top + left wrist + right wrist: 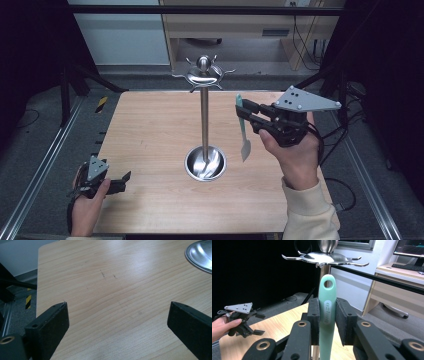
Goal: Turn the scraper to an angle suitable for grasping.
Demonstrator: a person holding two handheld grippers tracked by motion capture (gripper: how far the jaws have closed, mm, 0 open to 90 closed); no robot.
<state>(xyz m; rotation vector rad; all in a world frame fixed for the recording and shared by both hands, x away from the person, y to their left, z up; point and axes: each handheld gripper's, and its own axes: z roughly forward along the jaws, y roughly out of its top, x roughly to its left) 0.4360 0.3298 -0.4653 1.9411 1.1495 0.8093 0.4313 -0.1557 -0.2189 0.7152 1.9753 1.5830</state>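
At the left, the left hand-held gripper (122, 178) was rested low at the near left corner of the wooden surface (150, 130). Its jaws were spread wide and released, with nothing between them. In the left gripper view, bare wood was seen ahead of its jaws, and the rim of a steel dish (198, 257) was caught ahead and off to its right.

In the middle, a steel utensil stand (204, 120) was set upright on the surface, with a round dish at its base and a crown of curved hooks (204, 76) at its top. No utensil was seen hung on the hooks.

At the right, the right hand-held gripper (248, 116) was raised above the surface, near the stand's pole. Its jaws were clenched on the handle of a mint-green spatula (242, 127), which was held upright. The pale blade was left dangling below the jaws. In the right gripper view, the handle (326, 315) was seen pinched between the pads, and its hanging hole (328, 284) was shown above the jaws, just below the hooks (324, 258).

The step in hand was judged to be the carrying of the spatula up to the stand for hanging. For the next move, the hole would have to be raised level with a hook tip, threaded over it, and the grip then eased.
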